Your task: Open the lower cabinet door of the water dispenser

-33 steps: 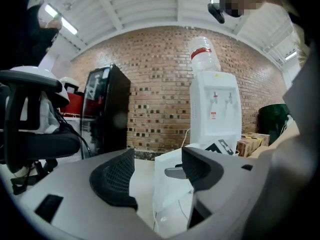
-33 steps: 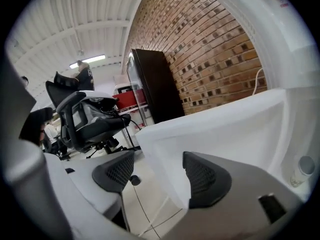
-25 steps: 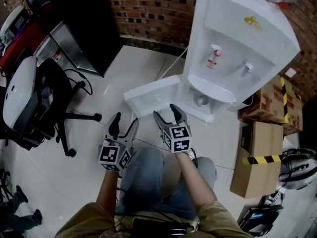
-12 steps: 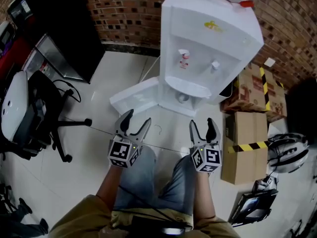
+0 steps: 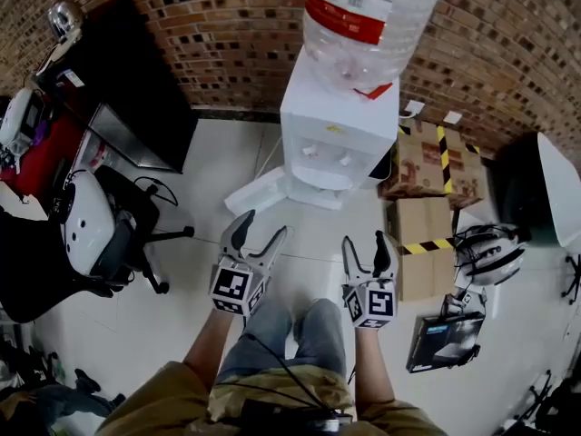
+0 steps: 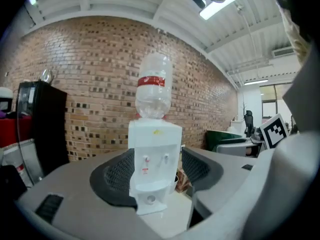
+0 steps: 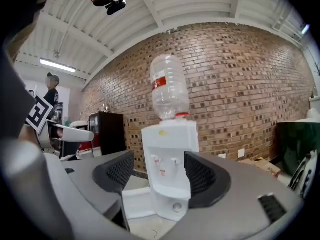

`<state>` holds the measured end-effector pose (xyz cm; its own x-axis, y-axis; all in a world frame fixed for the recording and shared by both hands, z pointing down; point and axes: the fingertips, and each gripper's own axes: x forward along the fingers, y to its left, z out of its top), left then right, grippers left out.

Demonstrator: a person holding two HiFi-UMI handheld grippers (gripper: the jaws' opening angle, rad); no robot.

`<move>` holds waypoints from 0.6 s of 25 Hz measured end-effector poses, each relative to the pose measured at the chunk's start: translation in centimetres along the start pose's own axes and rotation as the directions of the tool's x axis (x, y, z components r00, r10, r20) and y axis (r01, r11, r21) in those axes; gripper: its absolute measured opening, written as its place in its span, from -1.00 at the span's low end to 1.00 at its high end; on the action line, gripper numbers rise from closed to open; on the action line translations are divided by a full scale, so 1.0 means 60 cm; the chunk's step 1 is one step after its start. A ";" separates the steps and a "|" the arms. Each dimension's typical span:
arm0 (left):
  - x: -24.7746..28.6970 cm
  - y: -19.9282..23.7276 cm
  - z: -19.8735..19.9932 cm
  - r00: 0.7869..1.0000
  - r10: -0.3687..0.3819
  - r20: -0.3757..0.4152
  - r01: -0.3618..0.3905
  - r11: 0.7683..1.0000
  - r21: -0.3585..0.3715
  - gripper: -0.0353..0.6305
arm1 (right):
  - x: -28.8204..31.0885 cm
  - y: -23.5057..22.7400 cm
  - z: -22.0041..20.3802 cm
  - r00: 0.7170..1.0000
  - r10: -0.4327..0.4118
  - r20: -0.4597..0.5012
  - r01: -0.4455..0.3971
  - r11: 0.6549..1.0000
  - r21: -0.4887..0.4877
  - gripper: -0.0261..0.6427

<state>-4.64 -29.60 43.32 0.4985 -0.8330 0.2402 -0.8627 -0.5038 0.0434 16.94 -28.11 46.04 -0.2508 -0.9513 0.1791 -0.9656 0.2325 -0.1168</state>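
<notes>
The white water dispenser stands against the brick wall with a clear bottle on top. Its lower cabinet door is swung out to the left, low near the floor. My left gripper and right gripper are held side by side in the air, well back from the dispenser. Both are open and hold nothing. In the left gripper view the dispenser shows far off between the jaws. The right gripper view shows the dispenser and its open door in the same way.
An office chair and a black cabinet stand at the left. Taped cardboard boxes sit right of the dispenser, with a helmet and a flat black device on the floor. White tile floor lies between me and the dispenser.
Both grippers have risen and drawn back from the dispenser. The right gripper has moved from beside the open door to the right. The view now takes in the whole dispenser and bottle.
</notes>
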 end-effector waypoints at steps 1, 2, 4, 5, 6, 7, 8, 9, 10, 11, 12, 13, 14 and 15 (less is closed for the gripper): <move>-0.020 -0.009 0.045 1.000 -0.011 0.001 0.011 1.000 0.002 -0.03 | -0.018 0.010 0.047 1.000 -0.003 0.004 0.003 1.000 0.001 0.13; -0.040 -0.019 0.088 1.000 -0.020 0.003 0.020 1.000 0.002 -0.03 | -0.036 0.021 0.092 1.000 -0.003 0.011 0.003 1.000 0.004 0.13; -0.083 -0.036 0.161 0.999 -0.037 0.006 0.037 0.999 -0.007 -0.03 | -0.072 0.050 0.175 1.000 0.004 0.025 -0.004 1.000 0.011 0.13; -0.104 -0.045 0.192 0.999 -0.046 0.009 0.046 0.999 -0.011 -0.03 | -0.089 0.067 0.212 0.999 0.011 0.030 -0.011 1.000 0.012 0.13; -0.124 -0.052 0.219 0.998 -0.055 0.014 0.055 0.998 -0.010 -0.03 | -0.105 0.085 0.246 0.999 0.019 0.039 -0.019 1.000 0.009 0.13; -0.141 -0.058 0.244 0.998 -0.060 0.024 0.061 0.998 -0.010 -0.03 | -0.117 0.102 0.279 0.998 0.028 0.052 -0.029 1.000 0.003 0.13; -0.157 -0.061 0.267 0.997 -0.063 0.035 0.063 0.998 -0.011 -0.03 | -0.128 0.118 0.310 0.997 0.037 0.070 -0.037 0.999 -0.004 0.13; -0.170 -0.064 0.288 0.997 -0.063 0.048 0.064 0.998 -0.014 -0.03 | -0.137 0.132 0.338 0.995 0.044 0.088 -0.043 0.999 -0.010 0.13; -0.182 -0.066 0.307 0.996 -0.063 0.059 0.064 0.998 -0.014 -0.03 | -0.145 0.143 0.364 0.993 0.047 0.106 -0.046 0.999 -0.013 0.13; -0.192 -0.068 0.325 0.996 -0.065 0.068 0.066 0.998 -0.011 -0.03 | -0.151 0.152 0.386 0.991 0.049 0.123 -0.048 0.999 -0.013 0.13; -0.201 -0.071 0.341 0.995 -0.067 0.075 0.068 0.998 -0.004 -0.03 | -0.157 0.160 0.407 0.989 0.050 0.138 -0.048 0.999 -0.012 0.12; -0.207 -0.072 0.356 0.994 -0.067 0.082 0.067 0.998 0.004 -0.03 | -0.162 0.165 0.425 0.987 0.051 0.152 -0.049 0.999 -0.012 0.12; -0.214 -0.074 0.368 0.994 -0.066 0.089 0.065 0.998 0.011 -0.03 | -0.167 0.169 0.441 0.985 0.051 0.164 -0.050 0.999 -0.014 0.12; -0.220 -0.076 0.379 0.993 -0.067 0.095 0.066 0.998 0.016 -0.03 | -0.173 0.173 0.455 0.983 0.052 0.175 -0.049 0.999 -0.019 0.12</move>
<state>-5.34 -21.52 17.92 0.5612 -0.8152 0.1435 -0.8265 -0.5613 0.0434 11.43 -21.36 16.30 -0.2846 -0.9587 -0.0014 -0.9532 0.2831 -0.1064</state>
